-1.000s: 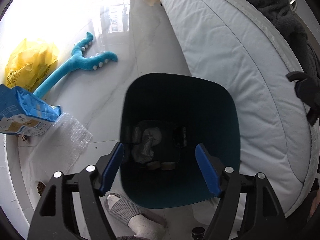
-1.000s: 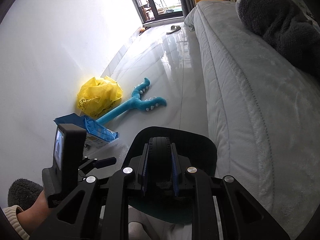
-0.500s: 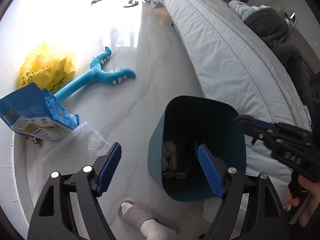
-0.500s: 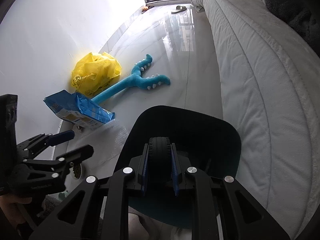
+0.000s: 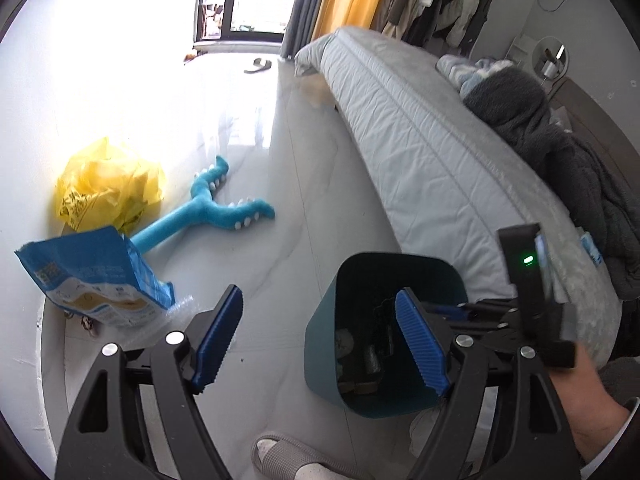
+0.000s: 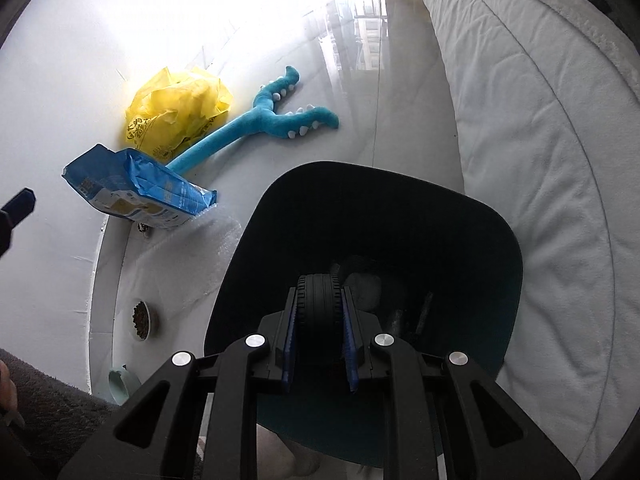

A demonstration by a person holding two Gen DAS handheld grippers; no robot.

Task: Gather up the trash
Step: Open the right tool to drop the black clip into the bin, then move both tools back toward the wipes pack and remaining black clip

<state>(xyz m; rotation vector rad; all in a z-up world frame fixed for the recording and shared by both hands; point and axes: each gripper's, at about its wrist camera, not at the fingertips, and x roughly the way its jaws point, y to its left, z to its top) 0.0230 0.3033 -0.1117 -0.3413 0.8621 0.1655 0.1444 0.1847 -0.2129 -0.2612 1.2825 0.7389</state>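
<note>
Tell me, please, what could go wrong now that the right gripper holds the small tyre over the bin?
1. The right gripper grips the tyre near the bin's closer rim, so it might bounce out on release.
2. The left gripper, open, hangs close beside the bin and could knock it.
3. The blue bag and yellow bag could be forgotten.

Glossy pale tile floor (image 5: 288, 184), light bouncing off it. Down there sits a dark teal bin (image 5: 320, 344) hard against the bed (image 5: 420, 152). Out by the wall, a crumpled yellow plastic bag (image 5: 108, 188), with a blue plush toy (image 5: 216, 216) stretched beside it. A blue pouch (image 5: 92, 280) lies partly on clear bubble wrap (image 6: 192, 256). Small bowl of kibble (image 6: 141, 319) near the wall. On the bed, a dark grey fleece blanket (image 5: 560, 152).
</note>
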